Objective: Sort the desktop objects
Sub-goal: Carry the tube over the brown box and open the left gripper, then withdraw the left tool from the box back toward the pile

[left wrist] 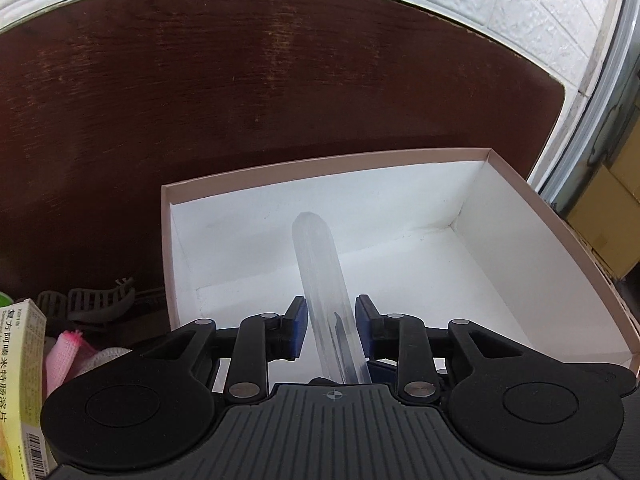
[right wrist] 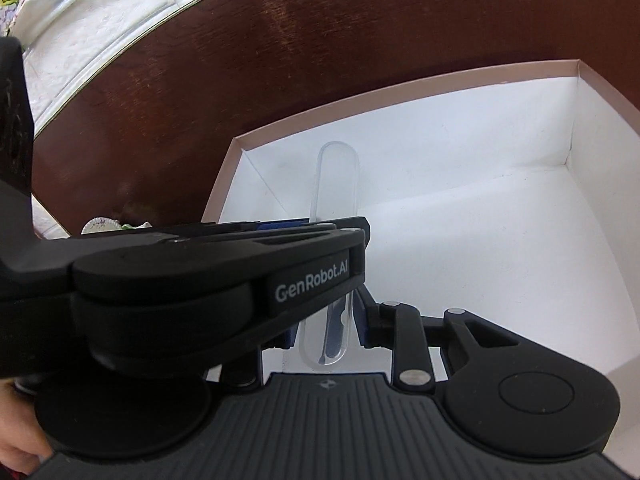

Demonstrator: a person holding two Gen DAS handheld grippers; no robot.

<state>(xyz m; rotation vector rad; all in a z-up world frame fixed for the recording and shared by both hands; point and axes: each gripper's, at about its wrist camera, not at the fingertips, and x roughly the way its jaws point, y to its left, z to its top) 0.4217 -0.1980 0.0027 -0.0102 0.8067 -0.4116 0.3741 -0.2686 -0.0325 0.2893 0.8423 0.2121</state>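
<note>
Slippage is the risk: both claws, left gripper (left wrist: 331, 322) and right gripper (right wrist: 326, 320), clamp one smooth clear tube (left wrist: 320, 276). Ahead lies the box (left wrist: 320, 162); uneven release could flick the tube out.

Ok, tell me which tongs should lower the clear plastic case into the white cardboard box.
Left, probably. The left tongs clasp the clear plastic case mid-length above the white cardboard box; the right tongs only flank its near end.
</note>
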